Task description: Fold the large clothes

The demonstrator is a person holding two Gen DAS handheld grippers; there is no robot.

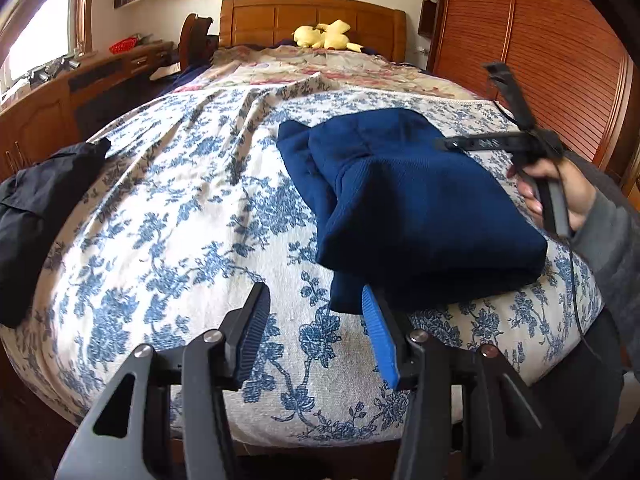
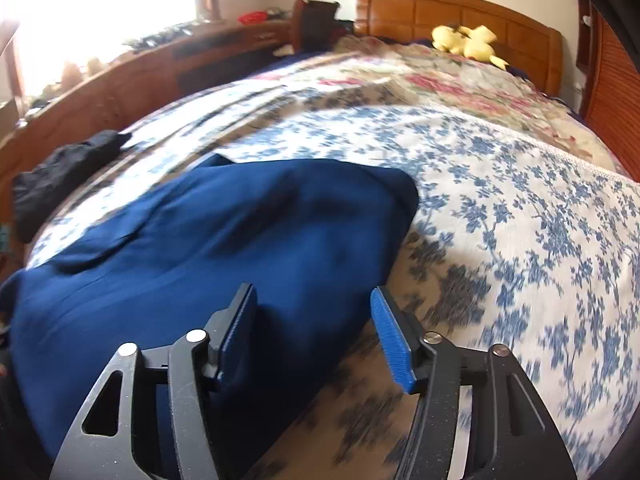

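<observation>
A folded navy blue garment (image 1: 404, 200) lies on the bed's blue-flowered cover (image 1: 180, 208), right of centre in the left wrist view. My left gripper (image 1: 316, 300) is open and empty, just in front of the garment's near left corner. My right gripper (image 1: 472, 108) shows there at the garment's far right side, held in a hand, its jaws apart. In the right wrist view the right gripper (image 2: 314, 296) is open and empty over the right edge of the garment (image 2: 200, 248), with the flowered cover (image 2: 520, 220) to its right.
A black garment (image 1: 36, 208) lies at the bed's left edge, also in the right wrist view (image 2: 60, 176). A yellow plush toy (image 1: 324, 36) sits by the wooden headboard (image 1: 312, 16). A wooden desk (image 1: 60, 92) runs along the left, a louvered wardrobe (image 1: 560, 60) stands at right.
</observation>
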